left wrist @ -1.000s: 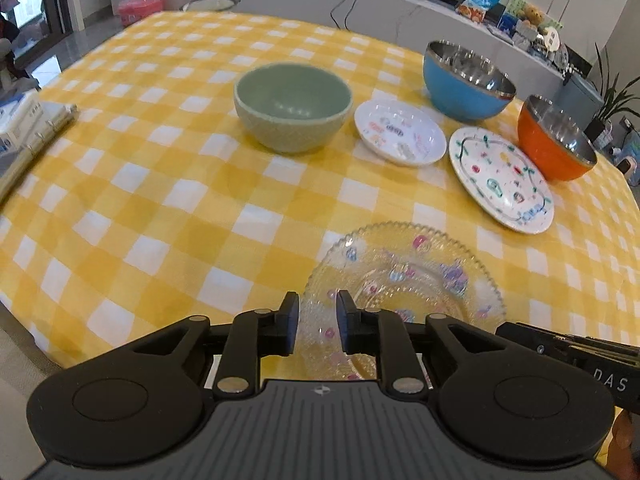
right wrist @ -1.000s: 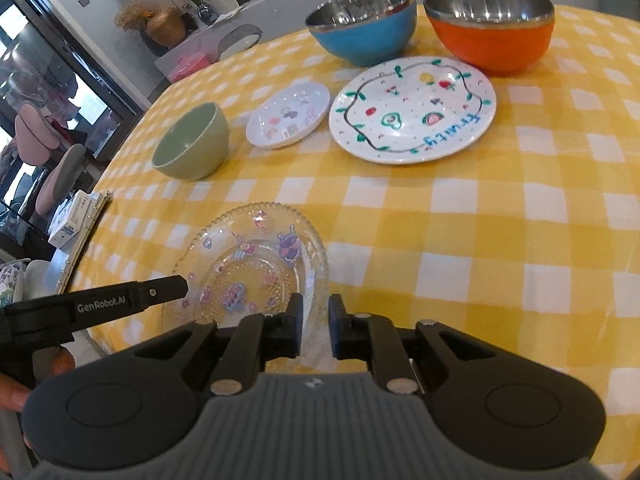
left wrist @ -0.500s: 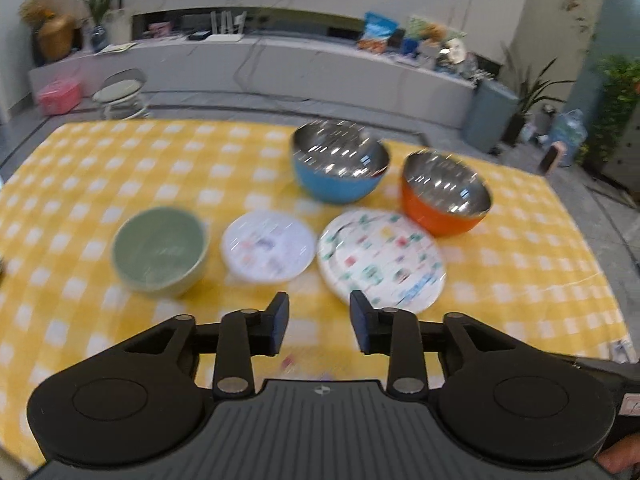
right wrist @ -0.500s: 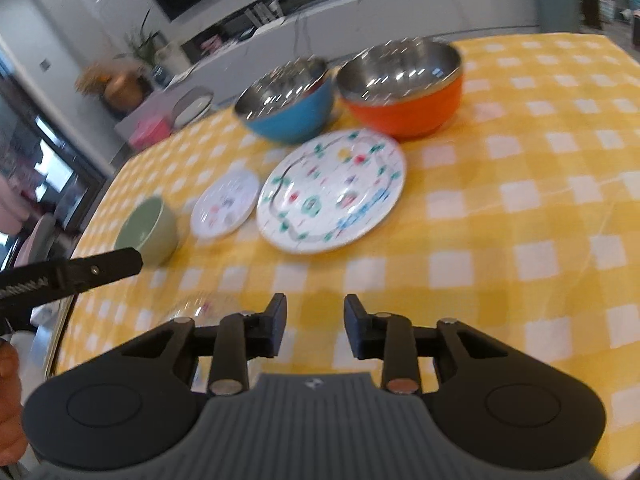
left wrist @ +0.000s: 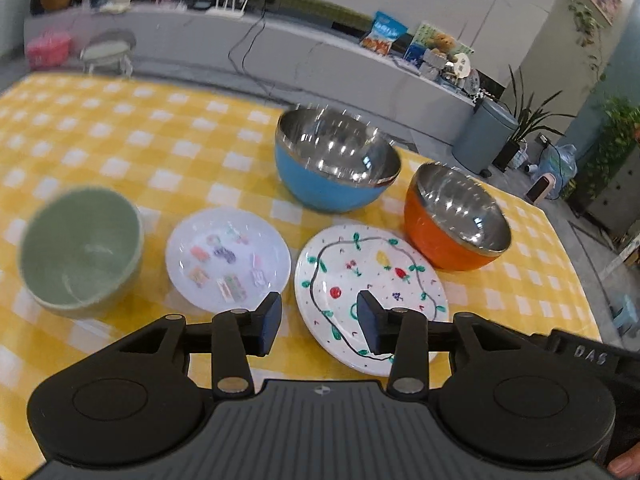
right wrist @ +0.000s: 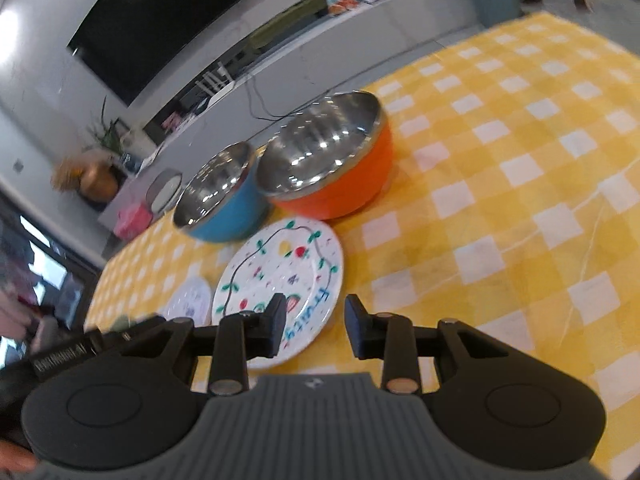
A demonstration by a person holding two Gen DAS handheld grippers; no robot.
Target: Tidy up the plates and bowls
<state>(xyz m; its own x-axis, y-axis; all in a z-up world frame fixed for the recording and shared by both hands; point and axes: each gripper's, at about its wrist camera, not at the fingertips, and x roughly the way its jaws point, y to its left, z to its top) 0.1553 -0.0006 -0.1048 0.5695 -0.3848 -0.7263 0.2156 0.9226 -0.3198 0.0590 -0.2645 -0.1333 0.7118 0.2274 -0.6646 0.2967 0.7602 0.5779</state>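
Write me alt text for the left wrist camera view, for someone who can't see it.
An open left gripper, holding nothing, hovers over a yellow checked tablecloth above the near edge of a large fruit-painted plate. A small white plate and a green bowl sit to its left; a blue bowl and an orange bowl, both steel-lined, stand behind.

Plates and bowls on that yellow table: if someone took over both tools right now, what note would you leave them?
Left tool: open, empty, above the near edge of the fruit plate.
Right tool: open, empty, by the same plate's near right edge.
On the checked tablecloth: green bowl, small plate, blue bowl and orange bowl, all separate.
Done: nothing stacked in view.
Left: stack plates together, nest the bowls.
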